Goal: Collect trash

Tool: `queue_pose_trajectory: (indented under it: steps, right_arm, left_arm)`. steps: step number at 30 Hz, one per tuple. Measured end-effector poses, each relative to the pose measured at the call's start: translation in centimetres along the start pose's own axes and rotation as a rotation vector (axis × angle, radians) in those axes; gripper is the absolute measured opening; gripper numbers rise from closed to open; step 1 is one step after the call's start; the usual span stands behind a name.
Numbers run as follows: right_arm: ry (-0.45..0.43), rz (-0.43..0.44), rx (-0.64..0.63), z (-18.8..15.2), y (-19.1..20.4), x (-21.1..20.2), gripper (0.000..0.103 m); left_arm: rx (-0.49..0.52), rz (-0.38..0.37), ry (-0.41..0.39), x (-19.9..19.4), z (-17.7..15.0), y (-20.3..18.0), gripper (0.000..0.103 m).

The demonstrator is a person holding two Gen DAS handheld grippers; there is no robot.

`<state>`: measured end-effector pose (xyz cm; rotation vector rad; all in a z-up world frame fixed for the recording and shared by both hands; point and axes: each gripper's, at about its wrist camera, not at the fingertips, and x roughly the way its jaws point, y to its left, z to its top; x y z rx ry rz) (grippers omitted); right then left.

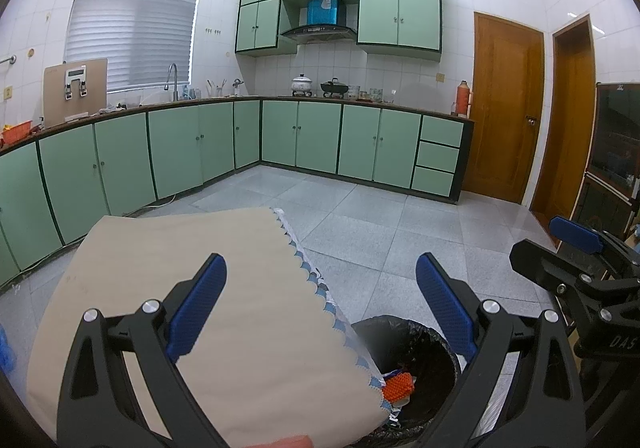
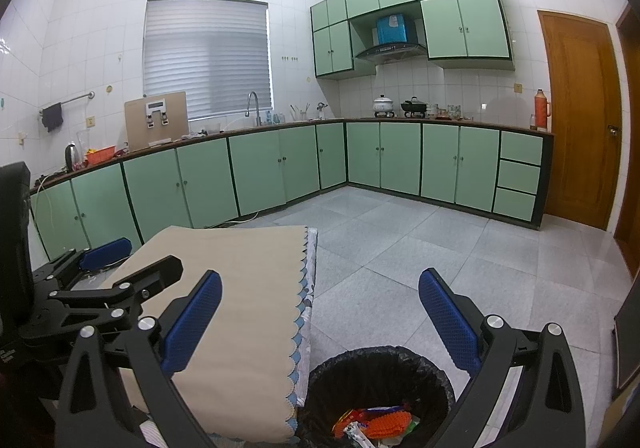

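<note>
A black-lined trash bin stands on the floor beside the table, holding an orange mesh piece and colourful wrappers. In the left wrist view the bin shows the same orange piece. My right gripper hovers above the bin, open and empty. My left gripper is open too, over the table's right edge, nothing between its fingers. Each gripper appears in the other's view: the right one at far right, the left one at far left.
A table under a beige scalloped cloth sits left of the bin. Green cabinets line the far walls under a counter with sink, pots and a red thermos. Wooden doors stand at right. Grey tile floor lies beyond.
</note>
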<state>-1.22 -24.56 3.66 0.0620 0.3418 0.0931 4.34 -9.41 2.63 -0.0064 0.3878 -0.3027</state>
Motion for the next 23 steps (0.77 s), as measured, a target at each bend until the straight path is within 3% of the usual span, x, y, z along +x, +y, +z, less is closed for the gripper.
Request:
queue_pose_trajectory:
  steps: [23]
  right_arm:
    - [0.014,0.001,0.006,-1.1,0.1,0.7,0.097]
  left_arm:
    - [-0.006,0.007,0.018,0.7,-0.1,-0.1,0.094]
